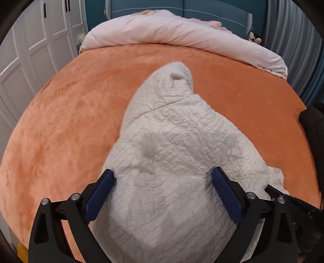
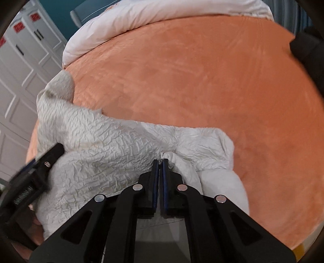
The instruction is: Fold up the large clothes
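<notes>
A white crinkled padded garment [image 1: 172, 131] lies bunched on the orange bed [image 1: 70, 121], one narrow end pointing toward the duvet. My left gripper [image 1: 164, 174] stands wide open astride the thick bundle, a blue pad [image 1: 99, 194] on each side of it; I see no squeeze in the fabric. In the right wrist view the same garment [image 2: 105, 141] spreads to the left. My right gripper [image 2: 160, 160] is shut on a small pinch of its white fabric near a folded edge. The left gripper's black body [image 2: 40, 168] rests over the garment's left side.
A pale pink duvet [image 1: 162, 30] is heaped along the far side of the bed, before a teal headboard [image 1: 202, 8]. White wardrobe doors [image 1: 30, 50] stand to the left. A dark object [image 2: 303, 46] sits at the bed's right edge. Orange sheet [image 2: 192, 81] stretches beyond the garment.
</notes>
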`<state>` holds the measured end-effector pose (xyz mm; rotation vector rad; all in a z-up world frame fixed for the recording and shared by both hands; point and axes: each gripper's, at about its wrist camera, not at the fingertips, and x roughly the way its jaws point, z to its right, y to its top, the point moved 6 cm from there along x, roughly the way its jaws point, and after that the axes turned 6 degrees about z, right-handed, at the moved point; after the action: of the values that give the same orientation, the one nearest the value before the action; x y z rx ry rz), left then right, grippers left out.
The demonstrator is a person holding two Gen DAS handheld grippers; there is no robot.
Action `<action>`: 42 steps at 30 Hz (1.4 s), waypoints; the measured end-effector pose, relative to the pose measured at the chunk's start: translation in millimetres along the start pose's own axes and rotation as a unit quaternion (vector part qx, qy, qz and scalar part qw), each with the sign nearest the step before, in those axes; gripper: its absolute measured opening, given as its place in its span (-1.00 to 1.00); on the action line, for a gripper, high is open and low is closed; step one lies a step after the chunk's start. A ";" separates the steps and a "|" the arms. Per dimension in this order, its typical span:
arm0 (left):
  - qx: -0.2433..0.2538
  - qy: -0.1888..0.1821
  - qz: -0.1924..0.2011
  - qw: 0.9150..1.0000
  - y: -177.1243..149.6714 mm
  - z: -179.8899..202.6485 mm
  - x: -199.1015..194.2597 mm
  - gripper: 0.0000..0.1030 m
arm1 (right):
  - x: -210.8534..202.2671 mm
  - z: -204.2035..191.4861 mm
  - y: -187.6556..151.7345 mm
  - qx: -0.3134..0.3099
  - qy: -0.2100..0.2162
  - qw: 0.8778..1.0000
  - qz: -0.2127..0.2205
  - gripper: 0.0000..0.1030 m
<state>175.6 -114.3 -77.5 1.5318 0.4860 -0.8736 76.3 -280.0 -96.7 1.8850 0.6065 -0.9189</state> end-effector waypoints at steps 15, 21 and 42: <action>0.053 0.035 0.051 0.997 -11.5 1.2 -39.1 0.90 | -77.1 -10.9 -16.2 -0.018 0.010 0.999 0.046 -0.85; 0.084 0.045 0.055 0.994 -39.2 -2.7 -96.8 0.90 | -133.3 -27.1 -81.1 -0.075 0.031 0.997 0.003 -0.84; 0.067 0.010 -0.013 0.998 -111.6 -15.8 -128.5 0.90 | -134.4 8.0 -160.8 -0.019 0.052 0.997 -0.060 -0.47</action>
<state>16.4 -56.9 -53.0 1.6612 0.4717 -0.9274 -123.2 -218.7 -75.6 1.8865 0.8034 -0.8827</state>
